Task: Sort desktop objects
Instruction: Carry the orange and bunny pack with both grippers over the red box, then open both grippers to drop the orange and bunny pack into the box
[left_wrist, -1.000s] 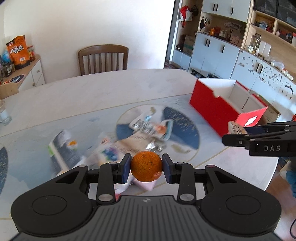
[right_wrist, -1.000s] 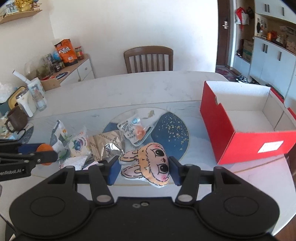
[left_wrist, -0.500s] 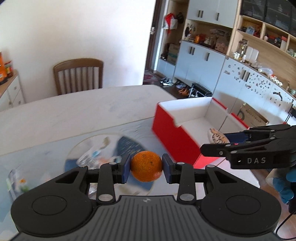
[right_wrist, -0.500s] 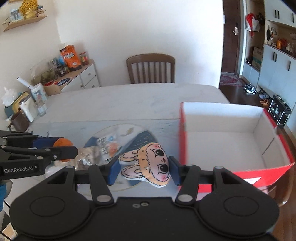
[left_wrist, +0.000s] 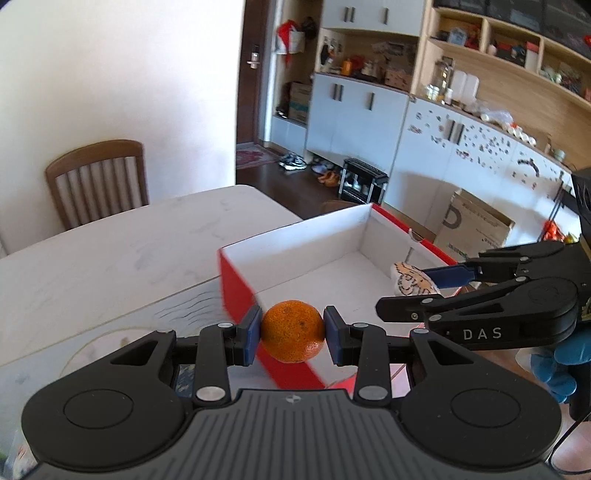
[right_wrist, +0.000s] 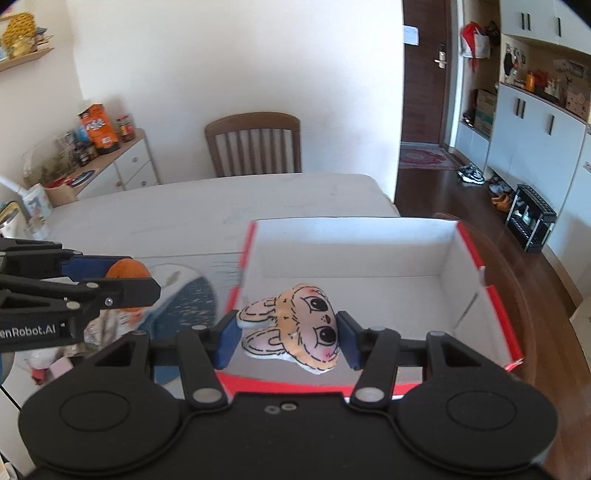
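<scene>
Right wrist view: both tongs swung over from the table clutter | right tongs (right_wrist: 282, 341) gripping bunny plush (right_wrist: 295, 328) above red box (right_wrist: 476, 266) | left tongs (left_wrist: 291, 334) clamping orange (left_wrist: 292, 330) at its edge | drops next, I reckon

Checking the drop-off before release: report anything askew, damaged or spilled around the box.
Nothing stands out. The red cardboard box with white inside sits upright and holds nothing yet. The left tongs grip a whole round orange; the right tongs grip a flat bunny-face plush, lying sideways.
</scene>
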